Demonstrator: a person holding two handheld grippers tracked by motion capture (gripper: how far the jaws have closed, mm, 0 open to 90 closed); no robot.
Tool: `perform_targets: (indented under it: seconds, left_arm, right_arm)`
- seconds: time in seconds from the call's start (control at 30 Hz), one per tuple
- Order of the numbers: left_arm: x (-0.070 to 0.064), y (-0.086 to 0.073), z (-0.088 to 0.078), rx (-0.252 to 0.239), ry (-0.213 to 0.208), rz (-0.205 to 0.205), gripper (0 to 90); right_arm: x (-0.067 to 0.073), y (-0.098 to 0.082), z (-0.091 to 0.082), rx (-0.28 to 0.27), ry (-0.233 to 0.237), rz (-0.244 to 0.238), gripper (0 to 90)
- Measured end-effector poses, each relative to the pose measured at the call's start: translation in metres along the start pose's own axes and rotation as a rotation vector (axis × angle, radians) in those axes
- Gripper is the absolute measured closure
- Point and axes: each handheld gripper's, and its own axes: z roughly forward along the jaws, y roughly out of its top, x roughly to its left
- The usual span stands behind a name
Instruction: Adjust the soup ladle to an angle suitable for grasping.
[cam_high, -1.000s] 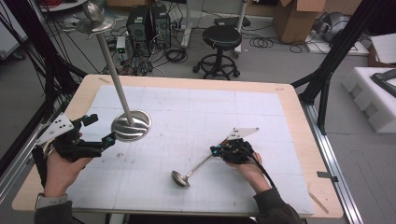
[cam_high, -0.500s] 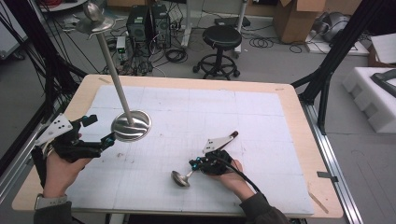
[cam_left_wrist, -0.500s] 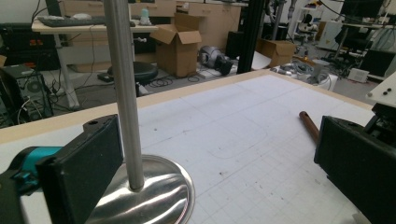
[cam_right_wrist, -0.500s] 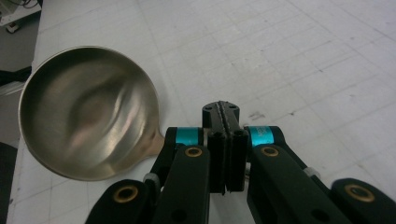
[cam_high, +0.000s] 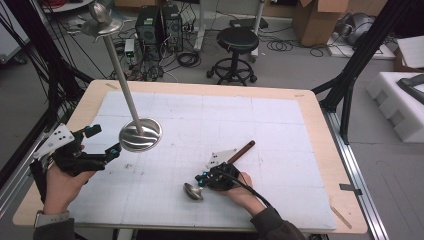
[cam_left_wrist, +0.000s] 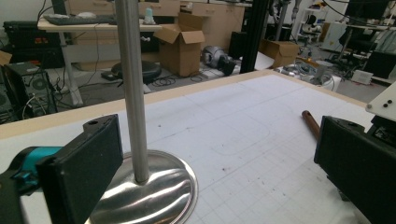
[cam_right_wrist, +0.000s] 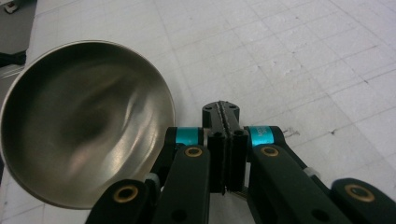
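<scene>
A steel stand with a round base (cam_high: 141, 135) and a tall pole (cam_left_wrist: 131, 88) is on the white mat, left of centre. My left gripper (cam_high: 105, 140) is open just left of the base. In the left gripper view its jaws (cam_left_wrist: 217, 140) stand wide apart, with the pole ahead between them and not touching it. A metal ladle lies on the mat with its bowl (cam_high: 192, 191) near the front and its wooden handle (cam_high: 245, 148) pointing away. My right gripper (cam_high: 201, 179) lies over the ladle's shaft. Its jaws (cam_right_wrist: 222, 109) are pressed together beside the bowl (cam_right_wrist: 84, 126).
The white gridded mat (cam_high: 280, 130) lies on a wooden table (cam_high: 325, 150). A black stool (cam_high: 237, 42), electronics and cables are on the floor beyond the far edge. A black frame post (cam_high: 350, 80) stands at the right.
My right hand has slid along the ladle toward its bowl, uncovering the wooden handle end. The ladle, the stand and my left gripper have stayed where they were.
</scene>
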Motion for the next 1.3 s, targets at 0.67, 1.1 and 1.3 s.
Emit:
perform_targets:
  seconds: [0.67, 1.1, 1.3]
  left_arm:
    - [0.002, -0.001, 0.000, 0.005, -0.001, -0.008, 1.7]
    - [0.001, -0.002, 0.007, 0.021, -0.007, -0.005, 1.8]
    - [0.001, -0.002, 0.007, 0.022, -0.007, -0.003, 1.8]
  right_arm:
    - [0.013, -0.017, -0.017, 0.004, -0.012, -0.060, 90.0]
    - [0.010, -0.039, -0.048, 0.040, 0.012, -0.046, 90.0]
    - [0.007, -0.052, -0.065, 0.051, 0.020, -0.023, 90.0]
